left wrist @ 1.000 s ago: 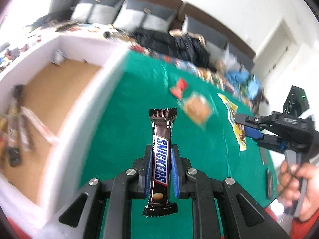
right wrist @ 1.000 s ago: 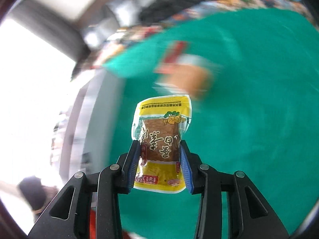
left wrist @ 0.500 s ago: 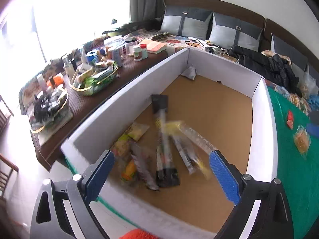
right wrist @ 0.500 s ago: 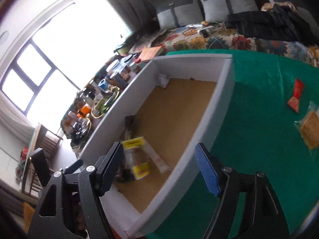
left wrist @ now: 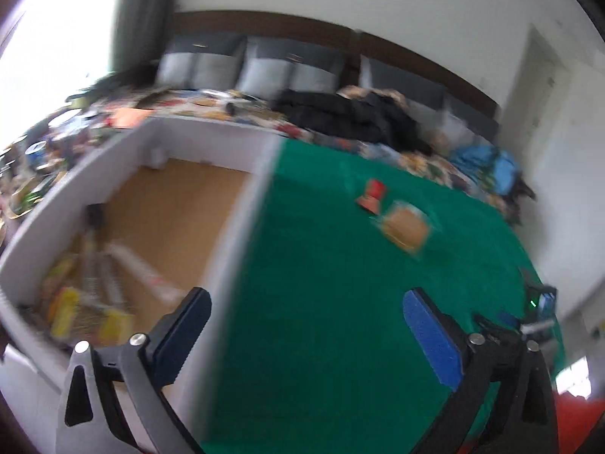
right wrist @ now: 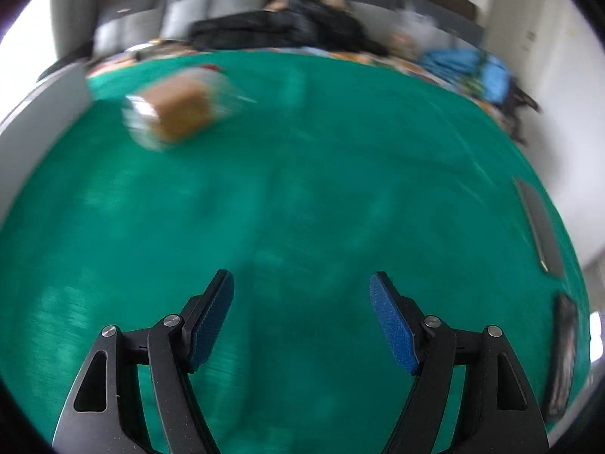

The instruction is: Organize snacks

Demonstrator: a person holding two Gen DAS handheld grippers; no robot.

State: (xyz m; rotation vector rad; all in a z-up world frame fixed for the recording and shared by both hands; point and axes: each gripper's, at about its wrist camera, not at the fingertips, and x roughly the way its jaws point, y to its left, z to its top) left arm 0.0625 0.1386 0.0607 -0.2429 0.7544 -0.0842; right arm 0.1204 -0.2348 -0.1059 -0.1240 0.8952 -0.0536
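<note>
Left gripper (left wrist: 306,306): fingers wide apart, nothing between them, positioned over the box (left wrist: 242,223) wall where it meets the green cloth (left wrist: 321,265). Snacks (left wrist: 90,295) lie heaped in the box's near corner; blur hides detail. Right gripper (right wrist: 302,295): fingers apart, empty, above the cloth. A tan packet (right wrist: 177,108) lies on the cloth, a red packet (left wrist: 372,193) just beside it.
</note>
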